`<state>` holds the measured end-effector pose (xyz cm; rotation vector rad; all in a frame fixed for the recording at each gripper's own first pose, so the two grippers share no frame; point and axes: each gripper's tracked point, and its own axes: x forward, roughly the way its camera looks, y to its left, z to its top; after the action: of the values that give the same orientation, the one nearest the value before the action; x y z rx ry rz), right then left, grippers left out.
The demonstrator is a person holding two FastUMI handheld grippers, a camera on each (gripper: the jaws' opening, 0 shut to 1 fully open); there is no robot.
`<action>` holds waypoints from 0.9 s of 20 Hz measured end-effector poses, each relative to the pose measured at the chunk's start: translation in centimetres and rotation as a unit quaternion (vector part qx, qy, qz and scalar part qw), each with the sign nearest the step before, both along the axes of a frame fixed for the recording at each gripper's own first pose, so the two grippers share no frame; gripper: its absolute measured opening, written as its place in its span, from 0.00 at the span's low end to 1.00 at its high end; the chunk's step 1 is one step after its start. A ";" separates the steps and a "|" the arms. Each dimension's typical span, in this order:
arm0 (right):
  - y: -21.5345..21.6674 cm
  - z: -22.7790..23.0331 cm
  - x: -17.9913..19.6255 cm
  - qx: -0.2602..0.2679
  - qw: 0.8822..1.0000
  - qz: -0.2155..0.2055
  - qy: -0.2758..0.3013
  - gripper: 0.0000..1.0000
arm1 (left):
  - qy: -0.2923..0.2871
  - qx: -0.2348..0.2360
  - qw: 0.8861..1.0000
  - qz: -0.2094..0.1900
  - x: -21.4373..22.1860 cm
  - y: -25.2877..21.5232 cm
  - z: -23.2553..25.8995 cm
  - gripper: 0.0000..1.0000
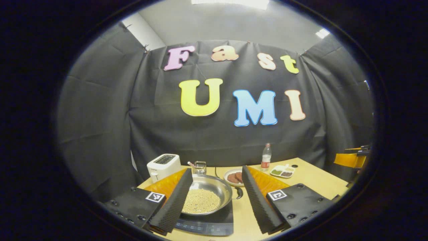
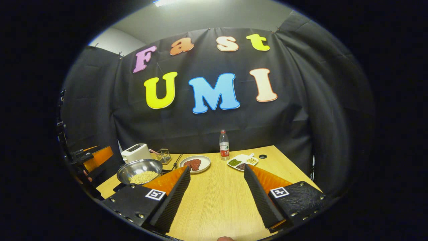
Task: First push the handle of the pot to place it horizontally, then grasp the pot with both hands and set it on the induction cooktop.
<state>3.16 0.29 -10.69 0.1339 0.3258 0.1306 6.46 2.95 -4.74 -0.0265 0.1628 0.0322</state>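
pot on cooktop | both tools spread | right tool over bare table

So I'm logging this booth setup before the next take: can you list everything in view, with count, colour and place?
pot: one, silver, holding pale beans, on the cooktop
induction cooktop: one, black, table's near left
toaster: one, white, back left
wire basket: one, metal, beside the toaster
plate: one, white, with brown food, centre back
bottle: one, clear, red cap, back
divided dish: one, white, with green, dark and yellow portions, right of the bottle
table: one, light wood
left gripper: one, black and orange, open over the pot
right gripper: one, black and orange, open above bare table
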 end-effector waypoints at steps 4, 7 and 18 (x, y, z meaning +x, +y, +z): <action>-3.2 2.8 -2.4 -0.009 0.999 0.000 -0.037 0.98 | -0.031 0.004 0.999 0.003 -4.3 -2.9 3.7 0.93; -4.1 4.9 -4.0 -0.012 0.998 -0.006 -0.063 0.98 | -0.047 0.002 0.999 0.001 -6.2 -4.1 5.3 0.96; -2.3 8.0 -6.1 -0.022 0.994 -0.026 -0.104 0.98 | -0.084 0.007 0.996 -0.015 -8.7 -1.5 8.8 0.92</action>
<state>-2.90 -2.00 -2.70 0.0848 0.1178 0.0846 -2.21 1.41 4.08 -0.0120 -0.0062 0.0018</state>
